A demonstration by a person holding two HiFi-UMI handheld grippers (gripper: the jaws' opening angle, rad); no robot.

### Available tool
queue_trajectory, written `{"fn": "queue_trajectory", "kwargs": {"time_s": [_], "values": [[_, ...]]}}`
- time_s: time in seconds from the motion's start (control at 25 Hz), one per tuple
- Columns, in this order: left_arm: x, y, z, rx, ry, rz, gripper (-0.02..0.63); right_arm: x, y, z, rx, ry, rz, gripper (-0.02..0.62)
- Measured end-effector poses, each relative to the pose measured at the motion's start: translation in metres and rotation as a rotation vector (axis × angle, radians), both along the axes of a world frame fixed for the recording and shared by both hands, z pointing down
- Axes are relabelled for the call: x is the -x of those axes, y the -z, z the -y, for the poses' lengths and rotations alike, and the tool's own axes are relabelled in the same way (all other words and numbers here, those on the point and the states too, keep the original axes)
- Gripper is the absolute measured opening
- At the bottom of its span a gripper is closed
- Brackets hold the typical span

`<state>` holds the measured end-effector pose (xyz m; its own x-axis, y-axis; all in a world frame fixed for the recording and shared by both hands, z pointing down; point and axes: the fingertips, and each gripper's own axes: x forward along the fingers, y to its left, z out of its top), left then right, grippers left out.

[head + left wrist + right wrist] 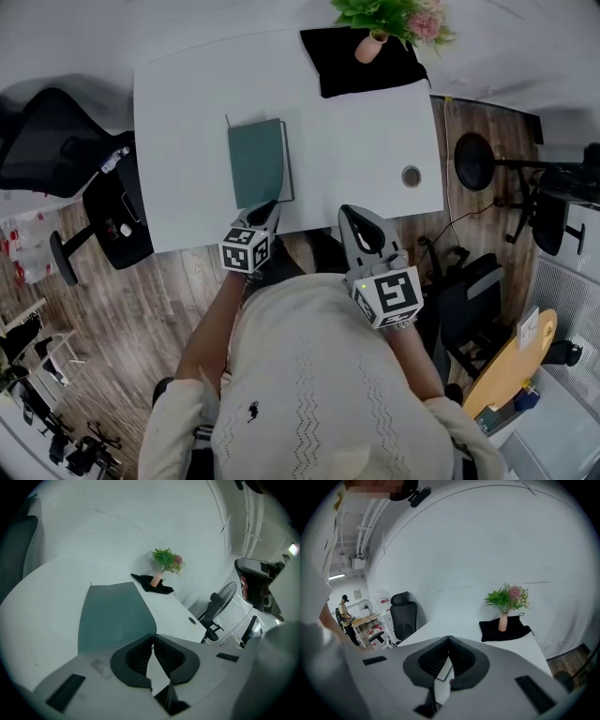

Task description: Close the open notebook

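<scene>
A dark green notebook (258,161) lies flat on the white table (187,103) with its cover down, spine edge to the right. In the left gripper view the notebook (115,613) fills the space just past the jaws. My left gripper (267,208) hovers at the notebook's near edge, shut with nothing between its pads (153,635). My right gripper (347,211) sits to the right at the table's front edge, apart from the notebook, and it too is shut and empty (448,638).
A pink vase with a green plant (375,42) stands on a black cloth (361,66) at the table's far right. A round cable grommet (411,175) sits near the right edge. Black office chairs (56,141) stand left of the table, a fan (473,161) to the right.
</scene>
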<state>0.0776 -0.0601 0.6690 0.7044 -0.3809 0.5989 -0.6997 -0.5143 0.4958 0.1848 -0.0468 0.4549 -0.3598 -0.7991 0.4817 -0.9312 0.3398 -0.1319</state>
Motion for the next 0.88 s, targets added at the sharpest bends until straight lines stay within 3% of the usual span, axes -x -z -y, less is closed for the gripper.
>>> {"fn": "queue_trajectory", "kwargs": {"time_s": [0.88], "values": [[-0.014,-0.023,-0.003,0.032,-0.029,0.068,0.026,-0.021,-0.008,-0.002,0.025,-0.012,-0.001,0.002]]}}
